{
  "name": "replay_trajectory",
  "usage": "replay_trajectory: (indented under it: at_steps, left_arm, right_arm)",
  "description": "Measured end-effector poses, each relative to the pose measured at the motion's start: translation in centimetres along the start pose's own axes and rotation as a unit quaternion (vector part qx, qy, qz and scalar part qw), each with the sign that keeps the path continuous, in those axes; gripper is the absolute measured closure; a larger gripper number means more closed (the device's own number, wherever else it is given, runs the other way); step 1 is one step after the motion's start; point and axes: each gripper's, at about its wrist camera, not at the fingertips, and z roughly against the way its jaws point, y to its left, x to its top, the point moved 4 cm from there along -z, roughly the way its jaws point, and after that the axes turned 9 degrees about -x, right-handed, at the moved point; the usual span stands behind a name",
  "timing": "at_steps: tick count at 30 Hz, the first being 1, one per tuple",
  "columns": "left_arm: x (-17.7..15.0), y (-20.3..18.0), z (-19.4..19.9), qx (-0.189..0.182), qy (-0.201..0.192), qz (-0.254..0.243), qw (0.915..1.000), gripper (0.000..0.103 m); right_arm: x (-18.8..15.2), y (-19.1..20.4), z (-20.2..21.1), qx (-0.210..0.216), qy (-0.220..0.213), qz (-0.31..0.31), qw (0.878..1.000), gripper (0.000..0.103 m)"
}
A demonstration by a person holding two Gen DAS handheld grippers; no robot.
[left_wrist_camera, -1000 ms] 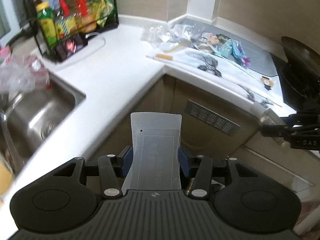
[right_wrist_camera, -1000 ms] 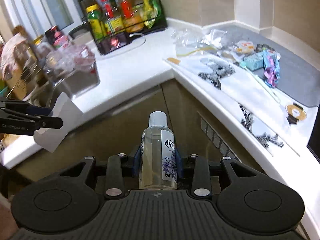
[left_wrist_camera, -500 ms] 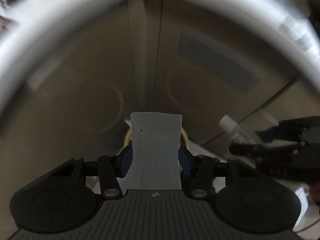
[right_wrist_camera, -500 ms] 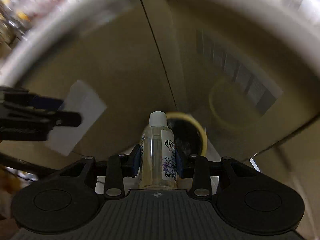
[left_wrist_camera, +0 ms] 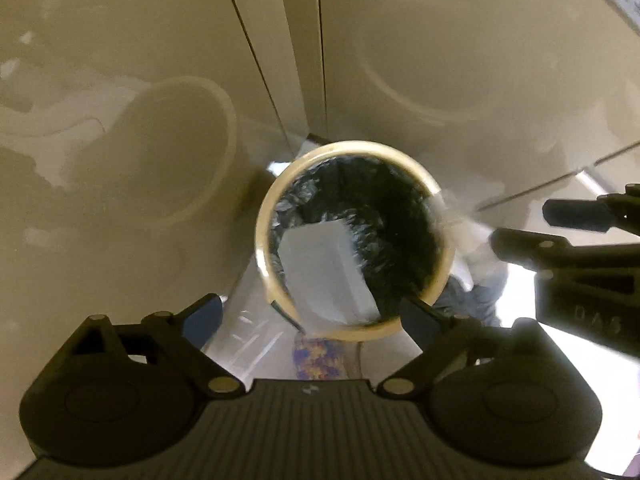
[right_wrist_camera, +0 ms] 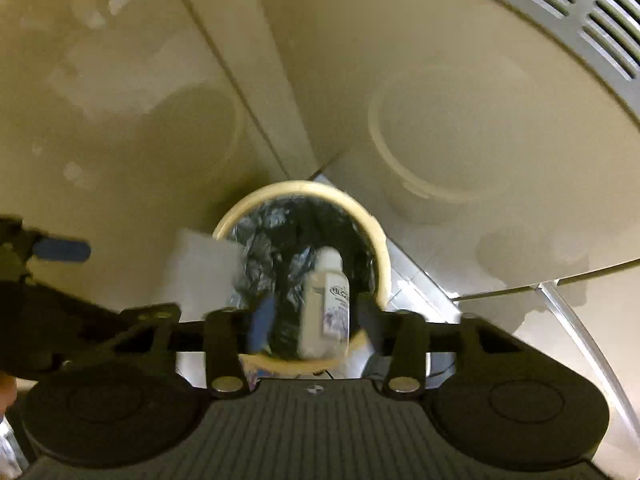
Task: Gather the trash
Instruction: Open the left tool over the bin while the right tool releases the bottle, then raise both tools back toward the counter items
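Floor point(left_wrist_camera: 256, 340): pale glossy tile, visible only in a narrow patch at the foot of beige cabinet doors point(left_wrist_camera: 140, 80). Standing on it, a round cream-rimmed bin point(left_wrist_camera: 436, 280) lined with a black bag point(left_wrist_camera: 400, 216), set close into the cabinet corner. Doors reflect the bin's rim on both sides.

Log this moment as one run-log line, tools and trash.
left tool: just opened, box dropping into bin | right tool: just opened, bottle loose over bin | step: release
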Motion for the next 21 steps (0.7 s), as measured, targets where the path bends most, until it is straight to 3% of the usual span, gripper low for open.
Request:
replay_trajectory:
  at_steps: [5, 9, 12, 16, 21]
  left_arm:
    - [-0.6, 1.4, 4.7, -0.028, -0.028, 0.018, 0.9990, 0.006]
    - [-1.8, 1.5, 11.9, -0.062, -0.064, 0.016, 0.9959, 0.005]
    - [-2.4, 1.2, 18.5, -0.080, -0.105, 0.020, 0.9911, 0.000]
    - [-1.9, 0.2, 27.3, -0.095, -0.172, 0.012, 0.9804, 0.000]
    - [0.8, -1.7, 36.0, -0.102, -0.254, -0.031, 0.9612, 0.000]
  right_arm:
    - [0.2, -0.9, 3.6, 0.008, 0.003, -0.025, 1.000, 0.037]
    - [-0.4, -0.3, 10.6, 0.030, -0.016, -0.025, 0.999, 0.036]
    - [-0.1, 0.1, 17.0, 0.033, -0.048, -0.026, 0.998, 0.030]
    - [1.5, 0.9, 24.5, 0.037, -0.102, -0.040, 0.993, 0.023]
    - [4.3, 0.4, 34.0, 0.006, -0.193, -0.062, 0.979, 0.017]
